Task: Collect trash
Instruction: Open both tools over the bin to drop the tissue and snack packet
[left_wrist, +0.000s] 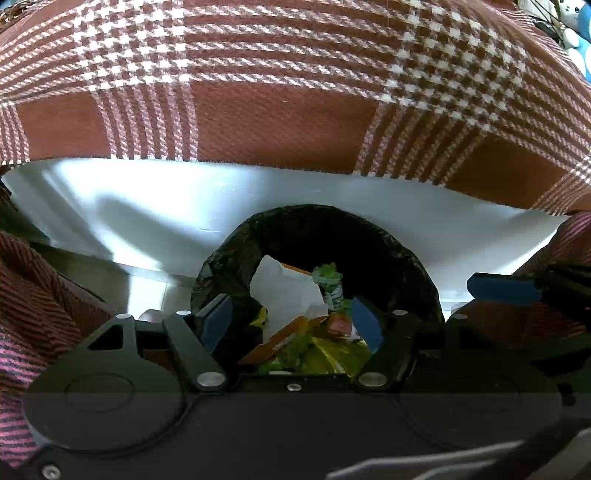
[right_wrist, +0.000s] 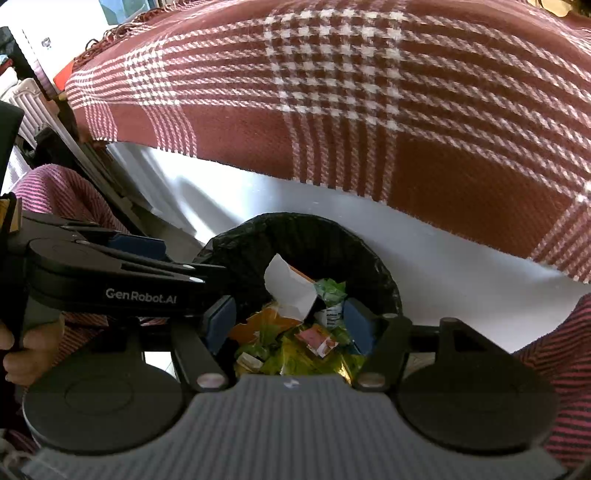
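1. The left gripper (left_wrist: 291, 321) hangs over the mouth of a bin (left_wrist: 317, 221), its blue-padded jaws spread apart with nothing pinched between them; only litter far below shows in the gap.
2. The right gripper (right_wrist: 291, 321) is likewise spread and empty, pointing down into the same bin (right_wrist: 306, 229). In its view the left gripper's black body crosses in from 9 o'clock, with a hand (right_wrist: 26, 347) gripping the handle, partly cut off at the frame edge.
3. The trash (left_wrist: 295, 325) lies inside the bin, seen between the jaws: a white folded paper piece (right_wrist: 291, 291), orange card, crumpled green and yellow wrappers, a small red-and-white packet. Much of the heap is hidden behind the gripper bodies at 6 o'clock.
4. The bin is round, lined with a glossy, wrinkled black plastic bag; its lower half is out of sight.
5. From 12 o'clock a woven rust-and-white plaid cloth (left_wrist: 295, 74) overhangs a smooth white surface (left_wrist: 147, 206).
6. Striped pink-and-dark knitted fabric (left_wrist: 37, 314) fills the sides at 3 and 9 o'clock; what it belongs to is unclear.
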